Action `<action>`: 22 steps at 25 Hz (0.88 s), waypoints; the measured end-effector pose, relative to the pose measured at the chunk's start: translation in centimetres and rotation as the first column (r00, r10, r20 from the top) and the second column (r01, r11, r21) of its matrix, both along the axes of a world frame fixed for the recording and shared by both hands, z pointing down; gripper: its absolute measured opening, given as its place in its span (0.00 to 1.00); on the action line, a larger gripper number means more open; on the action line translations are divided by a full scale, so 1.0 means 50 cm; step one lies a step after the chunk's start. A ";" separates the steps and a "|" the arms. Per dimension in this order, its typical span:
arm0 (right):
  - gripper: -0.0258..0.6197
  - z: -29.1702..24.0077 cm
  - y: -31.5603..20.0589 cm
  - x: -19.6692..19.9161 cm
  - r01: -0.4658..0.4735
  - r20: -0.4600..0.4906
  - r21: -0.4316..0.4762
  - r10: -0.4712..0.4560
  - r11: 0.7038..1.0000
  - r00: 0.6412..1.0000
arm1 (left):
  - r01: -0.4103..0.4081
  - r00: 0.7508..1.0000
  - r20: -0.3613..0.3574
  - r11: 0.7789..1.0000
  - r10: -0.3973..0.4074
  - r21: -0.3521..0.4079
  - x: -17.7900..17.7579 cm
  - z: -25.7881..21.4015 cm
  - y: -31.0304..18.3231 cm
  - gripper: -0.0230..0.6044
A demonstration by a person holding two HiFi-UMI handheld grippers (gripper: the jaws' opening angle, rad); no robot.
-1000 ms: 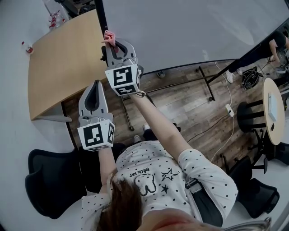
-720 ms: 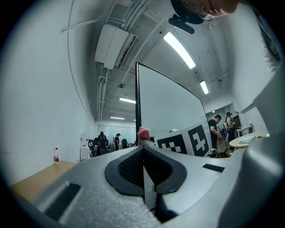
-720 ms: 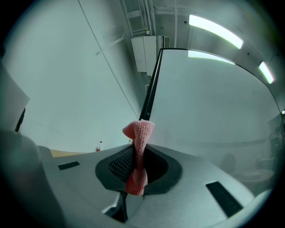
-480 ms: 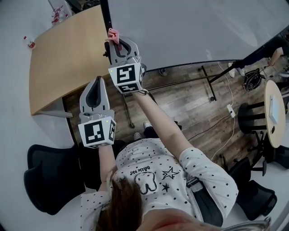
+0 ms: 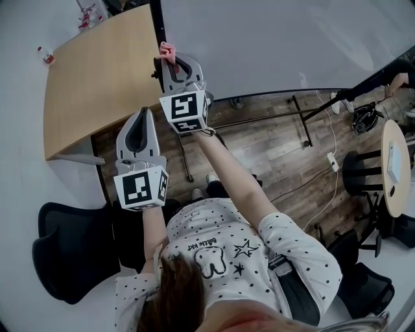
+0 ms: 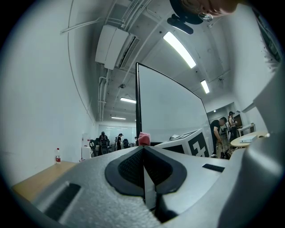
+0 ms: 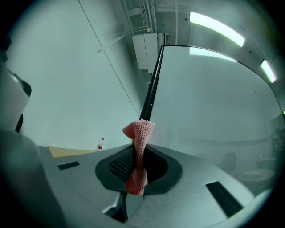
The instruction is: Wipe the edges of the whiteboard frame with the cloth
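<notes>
cloth (image 7: 139, 133), pink and knitted, sits clamped in your right gripper (image 5: 172, 59) and presses on the black left edge of the whiteboard frame (image 5: 157, 19), slightly further along than a second ago, so the wipe advances. your left gripper (image 5: 142, 114) waits near the wooden table (image 5: 91, 84), jaws together on nothing, as before.

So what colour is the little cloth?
Pink, with a knitted look. The cloth shows best in the right gripper view, pinched between the jaws.

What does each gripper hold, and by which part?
Right gripper pinches the pink knitted cloth, one end sticking out past the tips; left gripper holds nothing.
</notes>
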State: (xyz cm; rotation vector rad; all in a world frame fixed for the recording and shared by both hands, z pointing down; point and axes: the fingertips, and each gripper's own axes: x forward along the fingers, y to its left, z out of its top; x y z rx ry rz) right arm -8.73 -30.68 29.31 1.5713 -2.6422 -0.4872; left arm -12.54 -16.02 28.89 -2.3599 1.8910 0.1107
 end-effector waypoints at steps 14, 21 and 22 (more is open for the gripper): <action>0.09 0.037 -0.008 -0.003 -0.002 -0.014 -0.031 0.001 1.000 1.000 | 0.010 1.000 -0.002 1.000 -0.010 -0.004 -0.004 0.004 0.001 0.06; 0.09 0.049 -0.011 -0.006 0.000 -0.009 -0.032 0.000 0.999 1.000 | 0.019 1.000 -0.003 1.000 -0.019 -0.009 -0.012 0.006 0.001 0.06; 0.09 0.051 -0.010 -0.007 -0.001 -0.009 -0.031 0.001 1.000 1.000 | 0.020 1.000 -0.003 1.000 -0.020 -0.010 -0.015 0.008 0.001 0.06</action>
